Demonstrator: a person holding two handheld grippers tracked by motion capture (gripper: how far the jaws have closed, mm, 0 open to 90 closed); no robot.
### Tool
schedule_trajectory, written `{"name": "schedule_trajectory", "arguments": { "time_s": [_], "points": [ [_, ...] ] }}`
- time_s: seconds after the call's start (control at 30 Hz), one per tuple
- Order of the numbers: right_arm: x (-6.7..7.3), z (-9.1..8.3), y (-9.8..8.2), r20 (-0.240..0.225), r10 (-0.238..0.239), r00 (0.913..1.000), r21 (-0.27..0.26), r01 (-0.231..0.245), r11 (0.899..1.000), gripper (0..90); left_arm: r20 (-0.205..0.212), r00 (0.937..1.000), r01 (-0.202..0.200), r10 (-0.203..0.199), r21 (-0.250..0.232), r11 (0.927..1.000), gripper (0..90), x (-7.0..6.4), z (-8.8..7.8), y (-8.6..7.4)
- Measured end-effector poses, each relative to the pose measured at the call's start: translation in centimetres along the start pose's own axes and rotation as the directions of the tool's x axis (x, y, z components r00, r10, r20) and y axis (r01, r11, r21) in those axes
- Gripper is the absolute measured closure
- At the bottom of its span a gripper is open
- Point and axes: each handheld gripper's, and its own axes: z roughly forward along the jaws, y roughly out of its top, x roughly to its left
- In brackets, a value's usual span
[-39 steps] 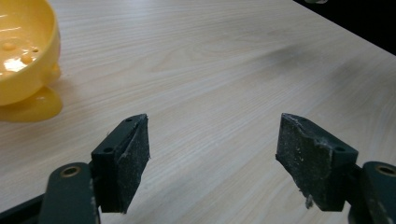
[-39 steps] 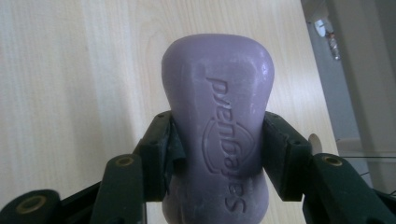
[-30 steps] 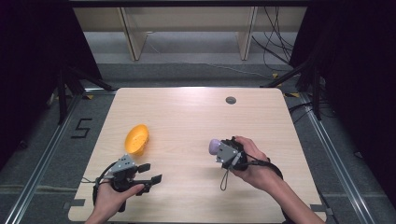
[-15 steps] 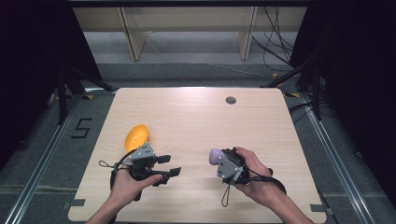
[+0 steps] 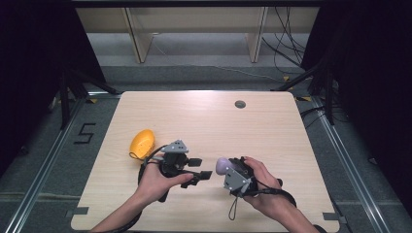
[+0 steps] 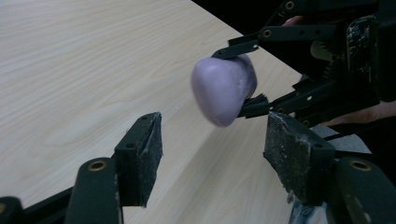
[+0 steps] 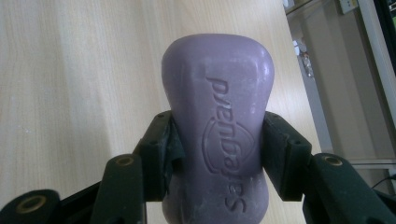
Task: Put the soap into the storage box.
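The right gripper (image 5: 224, 167) has its jaws clamped on the waist of the smooth lilac bar of soap with a brand name pressed into its face (image 7: 218, 123), held just above the pale wooden table (image 5: 272, 131), near the front edge and right of centre. In the right gripper view the bar's long axis runs straight out along the jaws, the rounded free end pointing away from the hand, lettering running lengthwise. In the high view that free end points left, toward the left gripper (image 5: 200, 168).

The left gripper's jaws have just been closing and stand apart with nothing between them; in the left gripper view the bar hangs just beyond its pads (image 6: 150, 154), not touching.

My read: this soap is stiff and fairly solid, but waxy and slick with curved flanks, so a pinch near the rounded end could squirt it out. Better to take it across the narrower sides, close to the middle. An orange dish-shaped plastic piece (image 5: 142, 142) sits on the table behind the left hand
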Motion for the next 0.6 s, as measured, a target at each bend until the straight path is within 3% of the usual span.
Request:
{"name": "schedule_trajectory", "arguments": {
  "time_s": [0.03, 0.17, 0.2, 0.3, 0.4, 0.43, 0.6],
  "points": [
    [0.1, 0.0, 0.0, 0.002, 0.005, 1.0000, 0.001, -0.005, 1.000, 50.1, 0.005, 0.9998, 0.021, -0.021, 0.009, 0.9997, 37.4, -0.1, 0.8, 0.2],
    [0.0, 0.0, -0.1, 0.008, -0.003, 1.0000, -0.002, 0.003, 1.000, 50.1, 0.018, 0.9989, 0.043, -0.043, 0.018, 0.9989, 38.5, 0.1, 1.7, 0.3],
    [0.0, 0.0, -0.1, 0.007, -0.003, 1.0000, -0.003, 0.003, 1.000, 50.1, 0.037, 0.9970, 0.067, -0.067, 0.021, 0.9975, 38.8, 0.2, 2.1, 0.5],
    [0.1, -0.1, 0.0, 0.008, 0.007, 0.9999, 0.002, -0.007, 1.000, 50.1, 0.045, 0.9959, 0.078, -0.079, 0.022, 0.9967, 39.4, 0.2, 2.5, 0.7],
    [-0.1, 0.0, 0.1, 0.002, -0.038, 0.9993, -0.019, 0.038, 0.999, 50.1, 0.047, 0.9951, 0.086, -0.087, 0.024, 0.9960, 40.1, 0.4, 3.0, 0.9],
    [0.1, -0.1, 0.1, 0.000, -0.004, 1.0000, -0.004, 0.004, 1.000, 50.1, 0.050, 0.9948, 0.088, -0.089, 0.025, 0.9958, 40.3, 0.5, 3.1, 0.9],
    [0.1, -0.1, 0.1, 0.003, -0.012, 0.9999, -0.010, 0.012, 1.000, 50.1, 0.070, 0.9908, 0.113, -0.116, 0.038, 0.9928, 40.9, 0.5, 3.9, 1.1]
  ]
}}
